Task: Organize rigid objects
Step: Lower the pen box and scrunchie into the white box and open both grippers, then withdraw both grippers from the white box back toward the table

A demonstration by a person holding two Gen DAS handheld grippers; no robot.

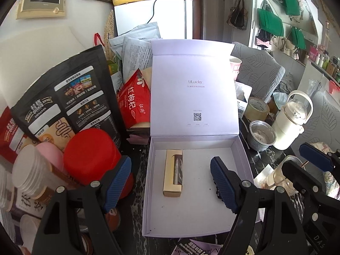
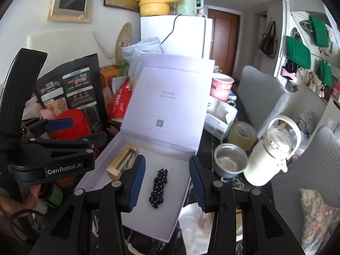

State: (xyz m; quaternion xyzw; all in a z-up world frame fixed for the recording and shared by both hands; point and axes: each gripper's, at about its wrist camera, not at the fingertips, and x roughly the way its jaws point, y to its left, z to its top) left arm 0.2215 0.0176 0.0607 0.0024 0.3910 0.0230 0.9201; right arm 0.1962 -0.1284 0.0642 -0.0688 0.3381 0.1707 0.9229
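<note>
Both my tongs hang over the open white cardboard box (image 1: pixel 242 155). From the left wrist, my left gripper (image 1: pixel 170 182) gapes wide with nothing between its blue pads; the small gold carton with a window (image 1: pixel 173 173) lies lower centre on the box floor. From the right wrist, my right gripper (image 2: pixel 167 182) stands open, empty, above the black beaded clip (image 2: pixel 159 188), which lies apart from the carton.

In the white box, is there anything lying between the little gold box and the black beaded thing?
No. Between the gold box and the beaded piece only bare white box floor shows, clearest from the right wrist.
</note>
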